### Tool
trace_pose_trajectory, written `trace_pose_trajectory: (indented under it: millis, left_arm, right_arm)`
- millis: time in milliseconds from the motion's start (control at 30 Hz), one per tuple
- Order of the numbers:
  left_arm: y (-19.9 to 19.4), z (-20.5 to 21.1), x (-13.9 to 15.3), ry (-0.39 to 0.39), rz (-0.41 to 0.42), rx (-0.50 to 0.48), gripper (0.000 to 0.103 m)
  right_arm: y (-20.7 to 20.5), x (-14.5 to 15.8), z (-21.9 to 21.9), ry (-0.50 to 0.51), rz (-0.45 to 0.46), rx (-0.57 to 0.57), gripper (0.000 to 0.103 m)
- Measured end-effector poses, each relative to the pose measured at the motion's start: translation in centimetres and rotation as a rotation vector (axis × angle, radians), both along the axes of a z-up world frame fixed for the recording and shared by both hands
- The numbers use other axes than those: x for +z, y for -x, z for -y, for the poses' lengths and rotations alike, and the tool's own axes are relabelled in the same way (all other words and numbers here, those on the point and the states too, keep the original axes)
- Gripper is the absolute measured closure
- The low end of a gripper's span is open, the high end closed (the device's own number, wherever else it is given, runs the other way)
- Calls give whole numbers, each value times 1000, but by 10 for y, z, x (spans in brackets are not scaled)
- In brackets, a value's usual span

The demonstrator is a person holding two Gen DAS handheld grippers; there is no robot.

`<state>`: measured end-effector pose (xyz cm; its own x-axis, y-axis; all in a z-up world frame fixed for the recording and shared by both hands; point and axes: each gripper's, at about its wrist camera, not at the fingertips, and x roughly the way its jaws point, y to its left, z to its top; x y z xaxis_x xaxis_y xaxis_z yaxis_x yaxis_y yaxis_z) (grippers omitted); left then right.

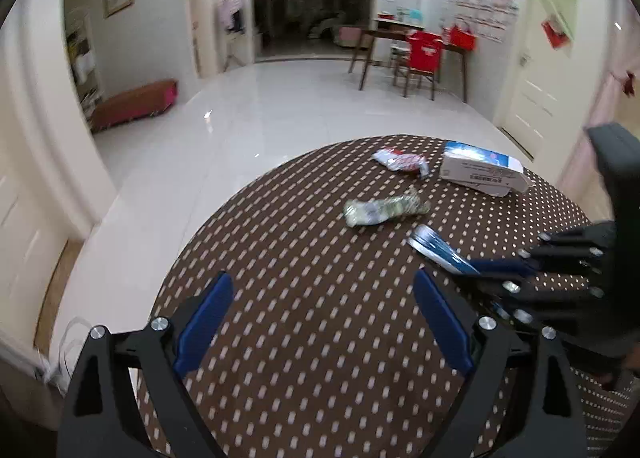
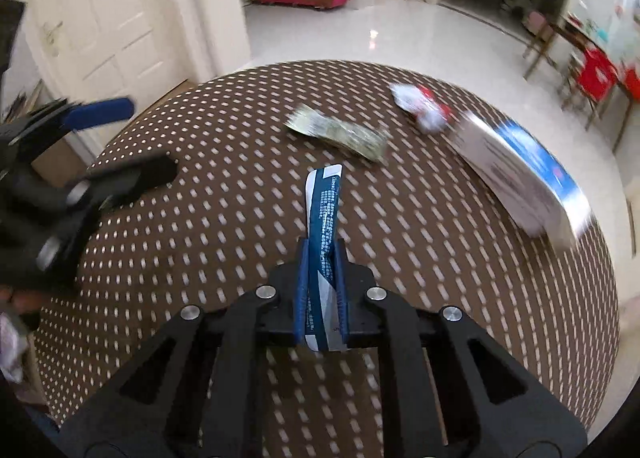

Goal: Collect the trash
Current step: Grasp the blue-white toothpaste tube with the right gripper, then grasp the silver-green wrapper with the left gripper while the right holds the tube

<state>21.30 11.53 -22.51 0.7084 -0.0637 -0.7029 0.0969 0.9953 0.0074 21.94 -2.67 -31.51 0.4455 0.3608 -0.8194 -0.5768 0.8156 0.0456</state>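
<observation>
Trash: three wrappers [image 1: 386, 211], perhaps one box [image 1: 482, 171], tabletop [image 1: 304, 298].

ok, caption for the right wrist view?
Right tool clamps a blue wrapper over the dotted tablecloth; green wrapper and box remain.

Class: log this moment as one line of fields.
right gripper: shut on blue wrapper | left gripper: open, nothing between fingers | table: green wrapper, red-white wrapper, box

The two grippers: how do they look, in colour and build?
Both match. The left gripper and right gripper have black angular linkage frames with triangular cut-outs, round silver bolts at the joints, and two flat blue finger pads. No cables or markings show.
</observation>
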Motion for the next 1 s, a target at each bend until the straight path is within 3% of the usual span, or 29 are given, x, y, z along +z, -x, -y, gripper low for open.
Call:
trace_pose_trajectory:
  millis: [200, 433, 467, 533, 600, 667, 767, 800, 867, 1000]
  left_arm:
    - [-41, 28, -8, -74, 7, -137, 13]
    - [-83, 59, -30, -195, -48, -327, 14]
    - [-86, 61, -33, -193, -66, -348, 22]
    - [-93, 61, -34, -108, -108, -398, 47]
    - [-96, 60, -33, -81, -122, -388, 78]
    - [-95, 61, -33, -75, -136, -381, 90]
    - [-82, 65, -32, -59, -149, -380, 93]
    - [-79, 67, -32, -55, -148, -383, 102]
    - [-69, 72, -32, -38, -148, -386, 103]
    - [-56, 87, -36, -83, -118, -381, 98]
  right_arm:
    - [15, 8, 59, -116, -30, -157, 91]
    - [33, 24, 117, -208, -11, -297, 91]
    - [34, 28, 123, -217, -7, -307, 91]
    - [38, 35, 133, -238, 5, -336, 91]
    - [47, 38, 146, -261, 14, -357, 91]
    - [55, 41, 156, -278, 26, -381, 91]
    - [58, 42, 169, -302, 33, -418, 91]
    - [61, 42, 176, -312, 34, -434, 91]
    - [64, 43, 183, -322, 36, -454, 91]
    - [75, 46, 195, -326, 43, -478, 91]
